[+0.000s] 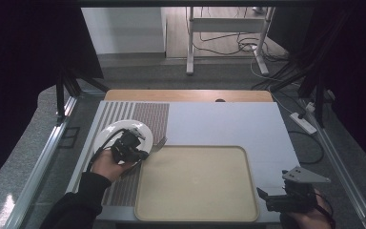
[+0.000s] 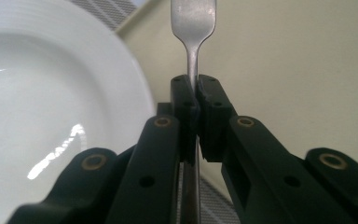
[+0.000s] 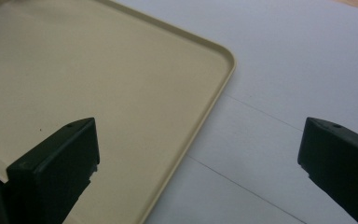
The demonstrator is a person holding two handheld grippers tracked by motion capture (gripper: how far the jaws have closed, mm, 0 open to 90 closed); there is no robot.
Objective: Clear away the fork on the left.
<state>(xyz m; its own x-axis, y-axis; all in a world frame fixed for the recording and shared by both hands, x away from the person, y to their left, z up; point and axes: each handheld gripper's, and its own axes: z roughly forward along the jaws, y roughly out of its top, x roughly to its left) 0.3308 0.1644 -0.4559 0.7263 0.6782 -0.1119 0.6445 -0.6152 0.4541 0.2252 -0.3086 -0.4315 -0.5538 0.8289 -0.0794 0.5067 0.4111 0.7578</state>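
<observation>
Looking down from the high view, the left gripper (image 1: 140, 148) is holding a metal utensil (image 1: 158, 144) at left of centre, between the white plate (image 1: 106, 136) on the striped placemat (image 1: 145, 117) and the upper left corner of the beige tray (image 1: 195, 210). The right gripper (image 1: 263, 195) is waiting at lower right, beside the tray's near right corner, with nothing in it.

Looking along the left gripper view, the jaws are standing almost fully closed, pinching the utensil's thin neck (image 2: 192, 60) edge-on; its broadening flat part is running off the top of the frame, so fork or spoon cannot be told. The plate (image 2: 51, 93) is lying at left, the tray (image 2: 298, 70) at right. Judged from this, the utensil is light, stiff and smooth, likely to pivot or slip in so narrow a pinch; a hold on the flatter part of the handle is looking safer.

Looking along the right gripper view, the jaws are standing wide apart and empty over the tray's rounded corner (image 3: 223, 60) and the pale grey table cover (image 3: 284, 70).
</observation>
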